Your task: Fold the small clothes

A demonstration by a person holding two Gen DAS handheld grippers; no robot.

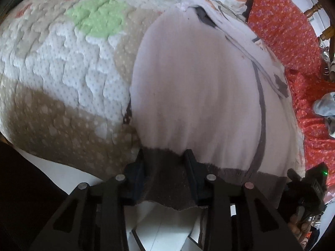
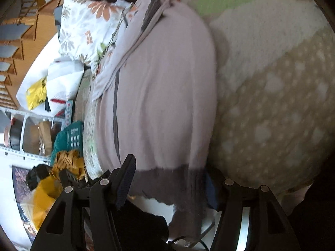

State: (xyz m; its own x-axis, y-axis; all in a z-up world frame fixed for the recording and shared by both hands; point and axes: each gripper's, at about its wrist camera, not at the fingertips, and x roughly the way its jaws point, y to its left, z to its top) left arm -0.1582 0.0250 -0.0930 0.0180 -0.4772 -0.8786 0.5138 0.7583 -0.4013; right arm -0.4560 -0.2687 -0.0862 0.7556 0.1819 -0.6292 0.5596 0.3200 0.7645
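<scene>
A pale ribbed garment [image 1: 194, 83] with a grey-brown hem [image 1: 167, 179] and a grey seam line lies on a quilted bedcover [image 1: 62, 73]; its hem hangs over the bed's edge. My left gripper [image 1: 165, 163] stands over the hem's left part. Its fingers [image 1: 138, 171] are apart and the hem band lies flat between them, not pinched. The right wrist view shows the same garment [image 2: 163, 94]. There my right gripper [image 2: 167, 179] is open wide astride the hem [image 2: 167, 179], whose edge droops between the fingers. A black device with a green light [image 1: 314, 184] sits at the hem's right end.
Red flowered cloth [image 1: 282, 41] and a wooden bed rail [image 1: 314, 10] lie beyond the garment. A floral pillow [image 2: 83, 25], plastic bags [image 2: 52, 83], a teal basket [image 2: 71, 133] and yellow cloth [image 2: 67, 163] crowd one side of the bed. White floor [image 1: 163, 230] shows below the edge.
</scene>
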